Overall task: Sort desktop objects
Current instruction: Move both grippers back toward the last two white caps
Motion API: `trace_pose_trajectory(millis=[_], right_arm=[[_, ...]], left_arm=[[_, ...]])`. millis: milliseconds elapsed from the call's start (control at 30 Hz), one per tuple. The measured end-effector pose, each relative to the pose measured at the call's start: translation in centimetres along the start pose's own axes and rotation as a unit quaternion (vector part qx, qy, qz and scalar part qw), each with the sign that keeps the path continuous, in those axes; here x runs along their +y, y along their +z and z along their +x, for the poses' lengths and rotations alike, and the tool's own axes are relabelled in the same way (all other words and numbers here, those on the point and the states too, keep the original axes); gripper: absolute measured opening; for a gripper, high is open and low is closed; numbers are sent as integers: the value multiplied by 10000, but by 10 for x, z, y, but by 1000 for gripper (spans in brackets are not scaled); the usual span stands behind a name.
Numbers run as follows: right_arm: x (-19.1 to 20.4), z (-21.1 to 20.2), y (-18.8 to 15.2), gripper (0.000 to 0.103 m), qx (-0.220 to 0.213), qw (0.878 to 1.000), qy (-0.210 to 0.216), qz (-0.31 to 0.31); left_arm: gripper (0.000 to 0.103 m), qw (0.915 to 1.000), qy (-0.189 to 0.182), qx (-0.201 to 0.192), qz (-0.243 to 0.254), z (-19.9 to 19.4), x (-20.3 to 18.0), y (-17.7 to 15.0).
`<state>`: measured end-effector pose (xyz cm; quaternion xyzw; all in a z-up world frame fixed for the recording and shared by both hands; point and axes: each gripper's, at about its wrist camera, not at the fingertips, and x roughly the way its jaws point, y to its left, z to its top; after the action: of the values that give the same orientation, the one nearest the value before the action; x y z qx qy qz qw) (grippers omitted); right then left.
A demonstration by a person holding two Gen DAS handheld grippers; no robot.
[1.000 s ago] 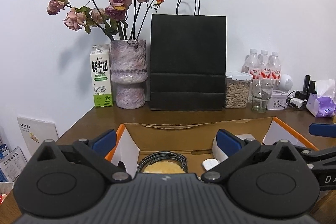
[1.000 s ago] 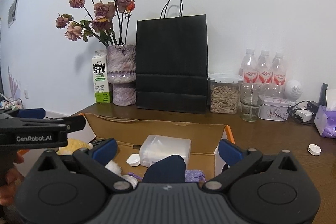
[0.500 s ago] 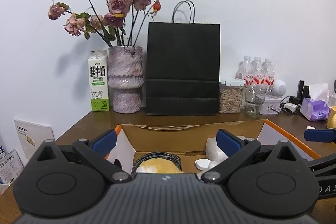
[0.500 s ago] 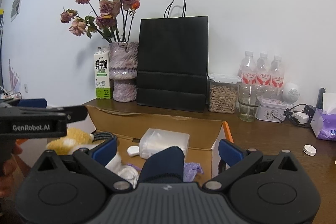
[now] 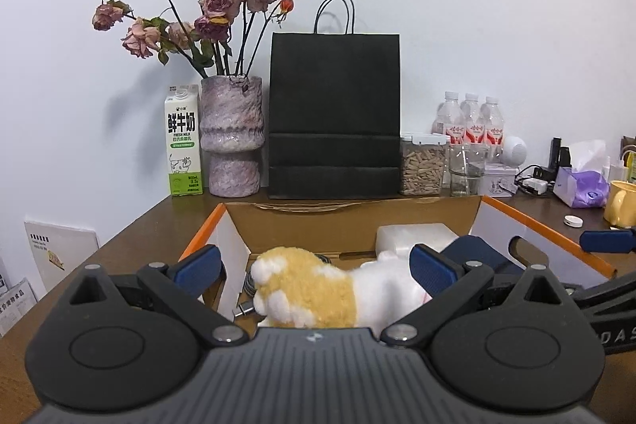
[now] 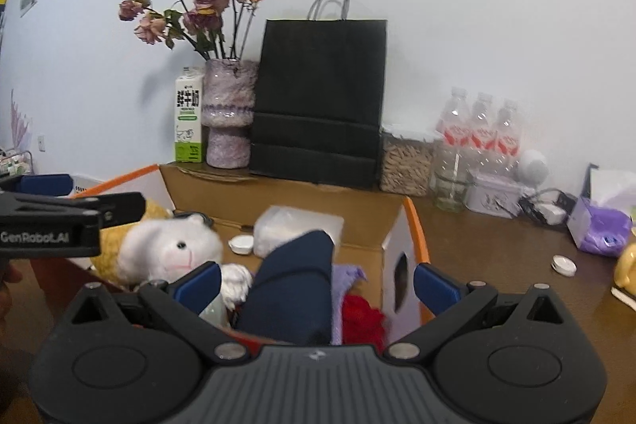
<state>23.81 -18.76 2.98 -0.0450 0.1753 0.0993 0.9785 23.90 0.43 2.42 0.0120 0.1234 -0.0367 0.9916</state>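
An open cardboard box (image 5: 353, 215) with orange-edged flaps sits on the brown desk; it also shows in the right wrist view (image 6: 278, 195). A yellow and white plush toy (image 5: 314, 295) lies in it, between the open jaws of my left gripper (image 5: 314, 271); I cannot tell if the pads touch it. Its white face shows in the right wrist view (image 6: 171, 251). My right gripper (image 6: 316, 285) is open over the box's right end, above a dark blue cloth item (image 6: 294, 289), a red item (image 6: 363, 318) and a purple cloth (image 6: 346, 275).
In the box are a clear plastic container (image 6: 298, 229), a white cap (image 6: 242, 244) and a cable (image 5: 248, 285). At the back stand a milk carton (image 5: 183, 142), a flower vase (image 5: 232, 134), a black paper bag (image 5: 334, 114), an oat jar (image 5: 421, 165), a glass (image 5: 465, 169), bottles (image 5: 473, 122). A white lid (image 6: 563, 264), tissues (image 6: 604, 229) and a yellow mug (image 5: 620, 203) lie right.
The left gripper has pulled back and up; the plush toy now shows much more between its jaws. The right gripper has shifted right and tilted, so the box's right flap is closer.
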Motion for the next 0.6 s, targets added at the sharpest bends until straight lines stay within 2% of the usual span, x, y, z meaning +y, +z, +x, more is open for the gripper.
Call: trace_pose_trajectory(millis=[300, 600], right_arm=[[-9, -32, -16, 103, -282, 9993, -33, 246], [-2, -48, -28, 103, -89, 9999, 60, 120]], left_arm=[[103, 9998, 178, -96, 15, -17, -1, -10], [103, 9994, 338, 28, -42, -32, -3, -20]])
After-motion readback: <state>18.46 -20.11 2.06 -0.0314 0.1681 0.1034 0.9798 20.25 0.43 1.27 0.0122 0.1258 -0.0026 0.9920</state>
